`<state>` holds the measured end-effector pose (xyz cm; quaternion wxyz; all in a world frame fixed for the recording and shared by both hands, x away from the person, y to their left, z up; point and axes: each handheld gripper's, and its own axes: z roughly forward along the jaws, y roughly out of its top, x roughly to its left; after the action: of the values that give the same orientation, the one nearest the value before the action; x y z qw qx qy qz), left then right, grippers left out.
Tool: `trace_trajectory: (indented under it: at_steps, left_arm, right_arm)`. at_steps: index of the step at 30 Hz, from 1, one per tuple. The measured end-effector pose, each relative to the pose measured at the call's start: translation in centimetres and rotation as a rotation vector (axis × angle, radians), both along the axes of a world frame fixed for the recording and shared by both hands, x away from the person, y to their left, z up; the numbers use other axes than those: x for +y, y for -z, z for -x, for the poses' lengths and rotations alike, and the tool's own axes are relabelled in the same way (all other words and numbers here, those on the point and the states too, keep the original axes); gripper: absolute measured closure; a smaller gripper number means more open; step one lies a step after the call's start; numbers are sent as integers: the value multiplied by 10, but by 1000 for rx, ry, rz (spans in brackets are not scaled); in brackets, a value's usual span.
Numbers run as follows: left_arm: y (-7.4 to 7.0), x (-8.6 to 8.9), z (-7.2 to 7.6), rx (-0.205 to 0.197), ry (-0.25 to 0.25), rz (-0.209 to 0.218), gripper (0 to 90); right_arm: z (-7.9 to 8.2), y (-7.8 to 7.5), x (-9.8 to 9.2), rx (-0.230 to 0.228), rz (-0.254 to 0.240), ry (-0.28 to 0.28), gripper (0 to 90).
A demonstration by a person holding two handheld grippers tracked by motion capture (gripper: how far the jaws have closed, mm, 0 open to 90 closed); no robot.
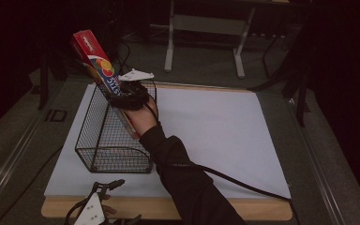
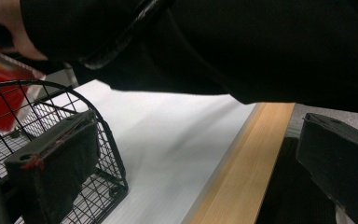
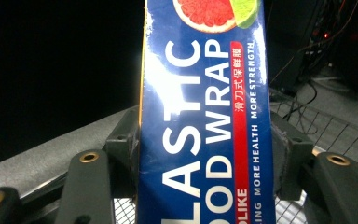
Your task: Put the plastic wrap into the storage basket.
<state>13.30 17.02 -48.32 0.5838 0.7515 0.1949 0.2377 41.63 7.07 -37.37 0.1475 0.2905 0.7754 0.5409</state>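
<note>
Our right gripper (image 1: 130, 93) had its jaws clamped on both long sides of the plastic wrap box (image 1: 98, 70), which stood tilted with its lower end down inside the wire basket (image 1: 104, 140) and its red top end sticking out toward the far left. The basket sat on the white sheet (image 1: 215, 131) covering the wooden table (image 1: 262, 210). Our left gripper (image 1: 104, 191) rested at the table's near edge, just short of the basket, jaws spread apart and holding nothing.

Glossy cardboard plastic wrap box (image 3: 205, 121), black wire-mesh basket (image 1: 98, 140), matte white sheet (image 1: 215, 136) over pale wood tabletop (image 2: 242, 172).
</note>
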Motion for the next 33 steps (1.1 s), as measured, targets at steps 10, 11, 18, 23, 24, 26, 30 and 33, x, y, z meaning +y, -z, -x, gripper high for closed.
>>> trace_trajectory:
  at_steps: [10, 11, 18, 23, 24, 26, 30, 33]
  left_arm:
    - [0, 0, 0, -1, 0, 2, 0]
    - [0, 0, 0, 0, 0, 3, 0]
    - [0, 1, 1, -1, 2, 4, 0]
    - [0, 1, 1, -2, 4, 4, 0]
    - [-1, 1, 1, -2, 5, 5, 0]
    - [-1, 1, 1, -2, 6, 5, 0]
    - [-1, 1, 1, -2, 8, 7, 0]
    - [-1, 1, 1, -3, 9, 5, 0]
  right_arm:
    - [-8, 25, 6, 74, 11, 19, 401]
    - [-9, 28, 6, 87, 14, 23, 401]
    - [-14, 41, 9, 142, 40, 43, 400]
    - [-16, 49, 11, 148, 77, 52, 400]
    - [-16, 50, 11, 147, 84, 56, 400]
    - [-17, 55, 12, 160, 99, 68, 399]
    - [-17, 60, 13, 173, 108, 65, 399]
    - [-16, 63, 15, 158, 139, 48, 398]
